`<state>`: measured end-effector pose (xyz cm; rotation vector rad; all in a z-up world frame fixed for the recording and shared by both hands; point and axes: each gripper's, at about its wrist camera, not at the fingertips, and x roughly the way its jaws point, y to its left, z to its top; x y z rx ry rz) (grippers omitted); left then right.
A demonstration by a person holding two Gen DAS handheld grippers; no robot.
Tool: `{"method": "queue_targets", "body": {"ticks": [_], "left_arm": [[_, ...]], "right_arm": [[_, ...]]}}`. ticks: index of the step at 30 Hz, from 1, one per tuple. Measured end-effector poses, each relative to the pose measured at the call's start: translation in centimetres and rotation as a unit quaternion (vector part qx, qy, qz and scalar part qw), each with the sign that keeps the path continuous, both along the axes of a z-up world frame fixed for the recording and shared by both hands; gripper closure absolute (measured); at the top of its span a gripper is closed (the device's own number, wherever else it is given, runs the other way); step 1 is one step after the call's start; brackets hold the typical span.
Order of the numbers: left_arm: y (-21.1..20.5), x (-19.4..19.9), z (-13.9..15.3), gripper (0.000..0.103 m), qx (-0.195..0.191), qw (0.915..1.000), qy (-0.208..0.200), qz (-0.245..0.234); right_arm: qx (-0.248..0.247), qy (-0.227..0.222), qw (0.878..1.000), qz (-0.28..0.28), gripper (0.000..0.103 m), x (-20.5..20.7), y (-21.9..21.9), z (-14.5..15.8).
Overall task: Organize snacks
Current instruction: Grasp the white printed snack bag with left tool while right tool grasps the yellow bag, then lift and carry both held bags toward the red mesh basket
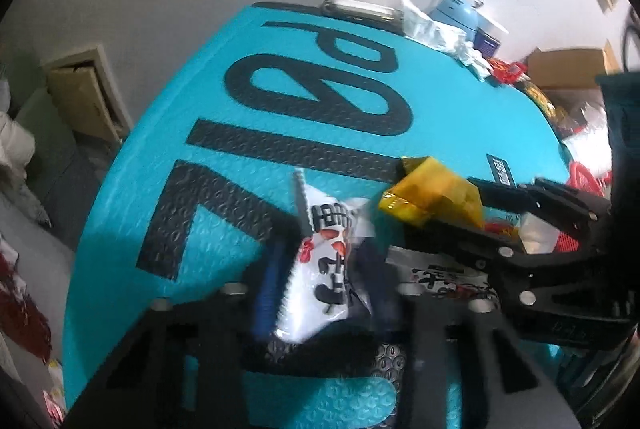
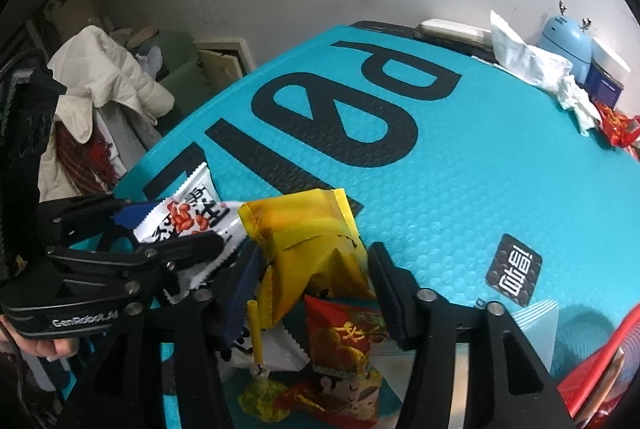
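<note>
A white snack packet (image 1: 316, 309) with black and red print sits between my left gripper's (image 1: 324, 269) fingers, which are shut on it just above the teal mat (image 1: 160, 149). The right wrist view shows that left gripper (image 2: 176, 229) from the side, pinching the white packet (image 2: 192, 213). A crumpled yellow packet (image 2: 300, 225) stands between my right gripper's (image 2: 312, 269) fingers, whose jaws are parted around it. From the left wrist view, the yellow packet (image 1: 424, 189) is at the right gripper's (image 1: 444, 207) tips. Below it lies a red printed packet (image 2: 344, 341).
The teal mat (image 2: 440, 189) carries large black letters. At its far edge are a blue round device (image 2: 564, 45), crumpled white paper (image 2: 528, 61) and red wrappers (image 2: 616, 125). A red basket (image 2: 600, 369) is at the right, a white jacket (image 2: 104, 69) off the left edge.
</note>
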<state>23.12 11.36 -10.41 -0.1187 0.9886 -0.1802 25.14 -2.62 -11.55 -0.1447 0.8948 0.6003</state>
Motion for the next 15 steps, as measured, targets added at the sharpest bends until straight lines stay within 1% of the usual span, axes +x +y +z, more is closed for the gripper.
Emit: {"method": "queue_targets", "body": {"ticks": [2, 5, 10, 11, 12, 13, 14, 15], "left_arm": [[-0.3, -0.1, 0.0, 0.078, 0.007, 0.9999, -0.008, -0.009], [-0.2, -0.1, 0.0, 0.078, 0.003, 0.9999, -0.009, -0.009], [0.1, -0.1, 0.0, 0.078, -0.005, 1.0, -0.005, -0.003], [0.1, -0.2, 0.0, 0.078, -0.005, 1.0, -0.005, -0.001], [0.1, -0.2, 0.0, 0.078, -0.004, 1.0, -0.005, 0.0], [0.2, -0.2, 0.0, 0.078, -0.005, 1.0, -0.005, 0.001], [0.2, -0.3, 0.1, 0.079, -0.007, 1.0, -0.006, 0.001], [0.2, -0.3, 0.1, 0.079, -0.009, 0.9999, -0.005, 0.001]], "right_arm": [[-0.008, 0.004, 1.0, 0.007, 0.036, 0.2, 0.4, -0.4], [-0.016, 0.001, 1.0, 0.01, 0.036, 0.5, 0.8, -0.6], [-0.016, -0.003, 1.0, 0.016, 0.036, 0.9, 0.9, -0.7], [-0.023, -0.01, 1.0, 0.017, 0.039, 0.8, 1.0, -0.7], [-0.031, -0.018, 0.999, 0.018, 0.053, 0.7, 1.1, -0.7], [-0.039, -0.025, 0.999, 0.02, 0.054, 0.5, 1.3, -0.7], [-0.045, -0.032, 0.998, 0.018, 0.059, 0.4, 1.3, -0.7], [-0.044, -0.032, 0.998, 0.016, 0.061, 0.3, 1.3, -0.7]]}}
